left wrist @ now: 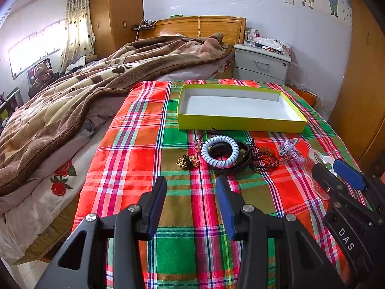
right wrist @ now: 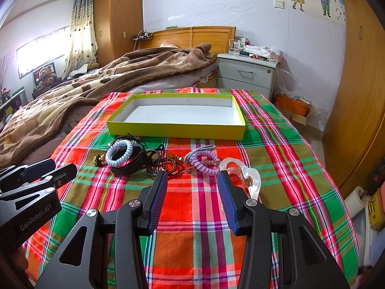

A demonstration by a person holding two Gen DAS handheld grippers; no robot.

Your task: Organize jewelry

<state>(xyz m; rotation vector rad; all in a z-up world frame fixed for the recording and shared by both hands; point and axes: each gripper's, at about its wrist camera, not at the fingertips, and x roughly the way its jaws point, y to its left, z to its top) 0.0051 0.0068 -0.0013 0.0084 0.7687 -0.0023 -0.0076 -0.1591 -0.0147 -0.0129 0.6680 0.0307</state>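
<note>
A shallow yellow-green box (left wrist: 240, 123) (right wrist: 175, 130) with a bare white inside lies on a plaid cloth (left wrist: 149, 154) (right wrist: 276, 144). In front of it is a row of jewelry: a small gold-and-black piece (left wrist: 187, 161) (right wrist: 98, 160), a white spiral hair tie (left wrist: 220, 165) (right wrist: 108, 156) on a black strap (left wrist: 240, 166) (right wrist: 130, 169), dark bead bracelets (left wrist: 264, 161) (right wrist: 166, 166), a lilac spiral tie (left wrist: 292, 152) (right wrist: 204, 163) and a clear claw clip (left wrist: 317, 159) (right wrist: 253, 180). My left gripper (left wrist: 190, 180) (right wrist: 65, 166) stands open short of the white tie. My right gripper (right wrist: 192, 175) (left wrist: 333, 168) is open just before the clip, holding nothing.
A bed with a brown blanket (left wrist: 72, 101) (right wrist: 72, 96) lies to the left of the cloth. Behind the box stands a grey nightstand (left wrist: 262, 65) (right wrist: 247, 74) with small items on top. A wooden wardrobe (right wrist: 361, 96) lines the right side.
</note>
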